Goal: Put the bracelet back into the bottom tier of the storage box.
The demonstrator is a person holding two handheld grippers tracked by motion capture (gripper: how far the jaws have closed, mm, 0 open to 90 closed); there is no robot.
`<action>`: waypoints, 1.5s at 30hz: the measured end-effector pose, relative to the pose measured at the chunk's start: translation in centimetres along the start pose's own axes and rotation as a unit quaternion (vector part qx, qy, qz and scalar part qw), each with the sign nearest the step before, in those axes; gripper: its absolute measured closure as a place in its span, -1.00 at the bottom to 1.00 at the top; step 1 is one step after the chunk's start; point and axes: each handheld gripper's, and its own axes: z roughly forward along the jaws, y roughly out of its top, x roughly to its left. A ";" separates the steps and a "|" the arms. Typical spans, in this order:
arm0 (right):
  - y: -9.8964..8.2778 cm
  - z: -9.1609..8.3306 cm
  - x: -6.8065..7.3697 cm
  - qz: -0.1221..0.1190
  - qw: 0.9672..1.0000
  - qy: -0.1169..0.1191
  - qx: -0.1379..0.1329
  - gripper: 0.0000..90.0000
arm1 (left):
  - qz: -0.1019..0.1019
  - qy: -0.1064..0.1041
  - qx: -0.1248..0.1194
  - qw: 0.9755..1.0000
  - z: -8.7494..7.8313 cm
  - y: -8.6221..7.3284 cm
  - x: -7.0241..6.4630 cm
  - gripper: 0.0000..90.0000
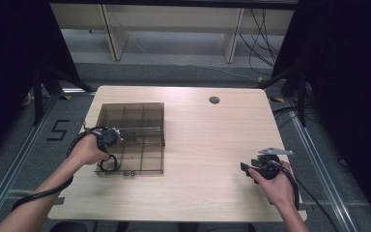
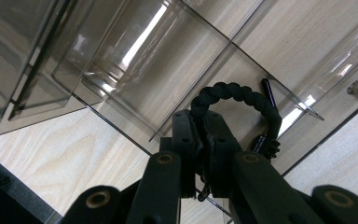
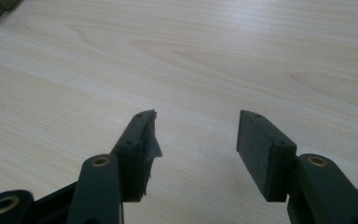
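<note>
A: What's the biggest thing here?

B: The wooden table [image 1: 198, 145], pale and square-ish. On its left half lies a clear smoky plastic box [image 1: 140, 121], flat, split by thin walls into compartments.

A: And the hands?

B: The left hand [image 1: 88, 151] rests at the box's near left corner, holding the left gripper [image 1: 107, 140] over the compartments. The right hand [image 1: 278, 186] sits well apart, at the table's near right edge, with the right gripper [image 1: 256, 170] pointing left across bare wood.

A: Is the left gripper holding anything?

B: Yes. In the left gripper view its jaws are pressed together on a black braided cord bracelet [image 2: 242, 100]. The loop arches up past the jaw tips, over a compartment of the box, close to a thin divider wall. In the high view the bracelet [image 1: 109, 164] hangs at the box's near left corner.

A: The right gripper [image 3: 196, 135]?

B: Its jaws stand wide apart with nothing between them, just table beneath. A bit of torn tape [image 3: 152, 144] hangs off the left pad.
</note>
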 end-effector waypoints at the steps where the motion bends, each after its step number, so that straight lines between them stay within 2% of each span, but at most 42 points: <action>1: 0.0 0.0 0.0 0.000 1.000 0.000 0.000 0.06 | 0.000 0.000 -0.004 1.000 0.1 0.0 0.0 0.87; 3: 0.1 0.0 0.2 0.013 1.000 0.002 0.005 0.06 | -0.001 -0.002 0.000 1.000 0.2 0.0 0.0 0.87; 21: 0.1 0.0 0.2 0.010 1.000 0.000 0.006 0.06 | -0.005 -0.003 0.008 1.000 0.9 0.1 0.1 0.85; 23: 0.1 -0.1 0.2 0.013 1.000 -0.001 0.010 0.06 | -0.005 -0.005 0.009 1.000 1.0 0.2 0.1 0.85; 24: 0.0 -0.1 0.3 0.026 1.000 0.007 0.014 0.06 | -0.008 -0.006 0.009 1.000 1.1 0.2 0.1 0.85; 25: 0.1 -0.1 0.4 0.028 0.999 0.001 0.016 0.06 | -0.008 -0.006 0.011 1.000 1.1 0.2 0.1 0.84; 26: 0.1 0.0 0.2 0.009 1.000 -0.001 0.006 0.06 | -0.009 -0.007 0.011 1.000 1.1 0.2 0.1 0.84; 36: 0.1 0.0 0.2 0.010 1.000 -0.001 0.007 0.06 | -0.010 -0.009 0.014 1.000 1.4 0.1 0.0 0.77; 39: 0.1 0.0 0.1 0.010 1.000 0.000 0.006 0.06 | -0.012 -0.008 0.011 1.000 1.0 0.0 -0.1 0.70; 40: 0.0 0.0 0.0 -0.001 1.000 -0.003 0.002 0.06 | -0.014 -0.008 0.006 1.000 0.9 0.0 -0.2 0.69; 42: 0.1 0.0 0.1 0.009 1.000 -0.001 0.006 0.06 | -0.014 -0.007 0.004 1.000 0.5 -0.1 -0.3 0.64; 45: 0.1 0.0 0.2 0.009 1.000 -0.002 0.007 0.06 | -0.015 -0.004 -0.002 1.000 -0.1 -0.1 -0.4 0.61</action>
